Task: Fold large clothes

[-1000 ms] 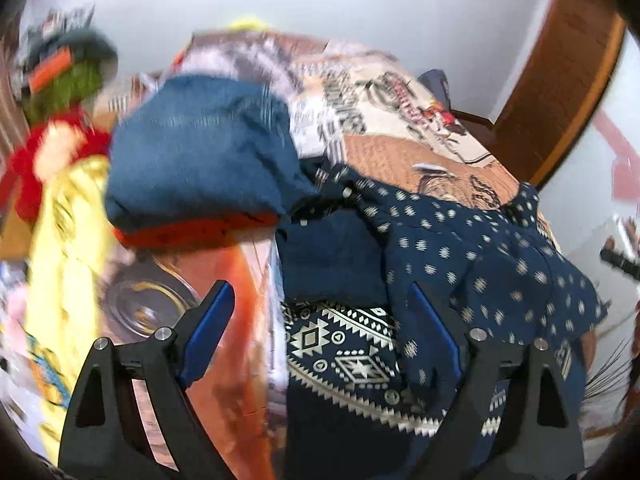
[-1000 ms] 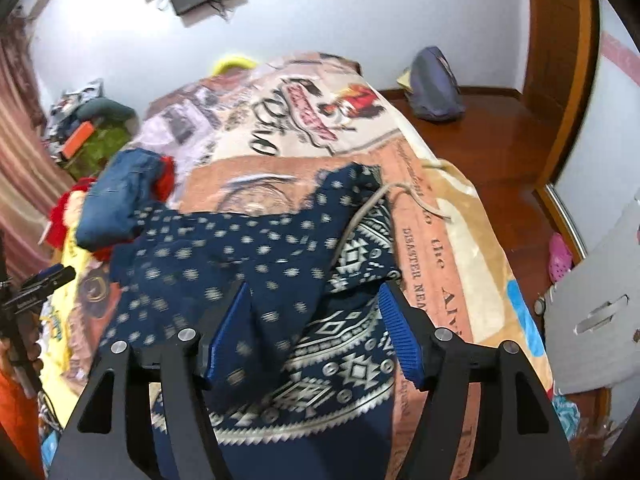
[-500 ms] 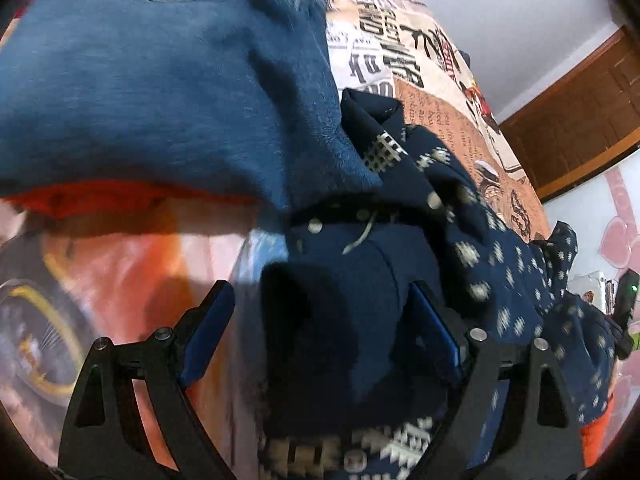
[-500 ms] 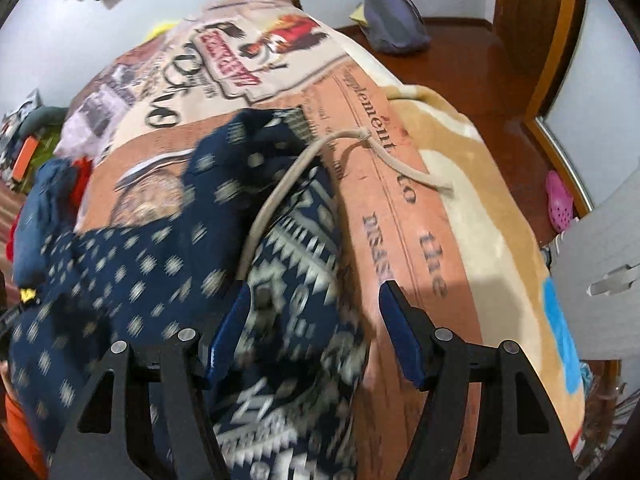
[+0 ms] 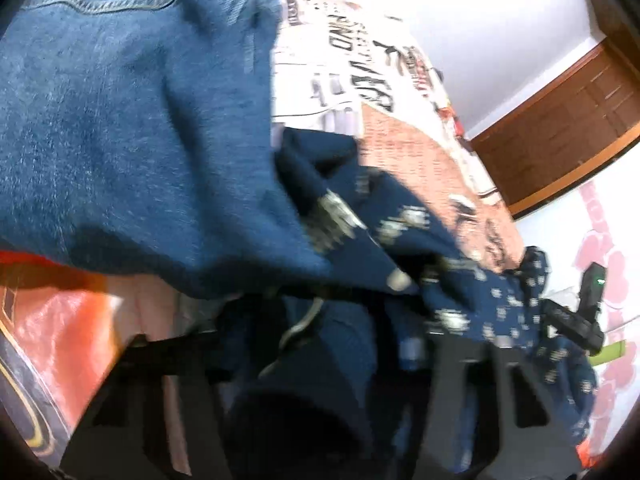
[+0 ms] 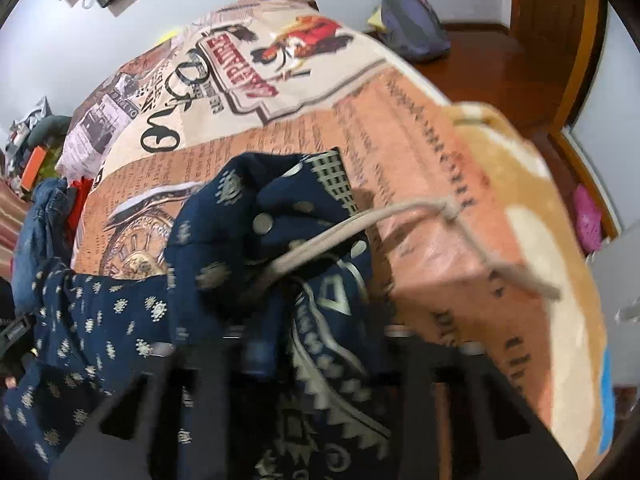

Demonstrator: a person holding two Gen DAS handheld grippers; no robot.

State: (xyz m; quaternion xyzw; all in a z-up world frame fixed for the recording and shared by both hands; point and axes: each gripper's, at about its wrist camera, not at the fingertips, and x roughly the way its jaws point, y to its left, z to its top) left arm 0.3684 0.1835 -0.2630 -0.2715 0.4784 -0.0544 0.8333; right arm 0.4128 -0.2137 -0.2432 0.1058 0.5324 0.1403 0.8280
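Observation:
A navy patterned garment [image 6: 256, 240] with a cream drawstring [image 6: 360, 224] lies bunched on the bed. It also shows in the left wrist view [image 5: 400, 248]. My left gripper [image 5: 320, 344] is pushed low into its dark fabric beside folded blue jeans [image 5: 132, 120]; its fingertips are buried and blurred. My right gripper [image 6: 316, 344] is pushed into the drawstring end of the garment; its fingertips are hidden in the cloth. The right gripper's body [image 5: 576, 316] shows at the far side of the garment in the left wrist view.
The bed cover [image 6: 432, 184] is a printed orange and cream blanket. The jeans rest on an orange item [image 5: 24, 264]. A grey bag [image 6: 412, 36] lies on the wooden floor past the bed. A pink shoe [image 6: 588, 220] lies at the right.
Both grippers have dropped down and forward into the garment. The fingers, clearly open before, are now sunk in the fabric and blurred.

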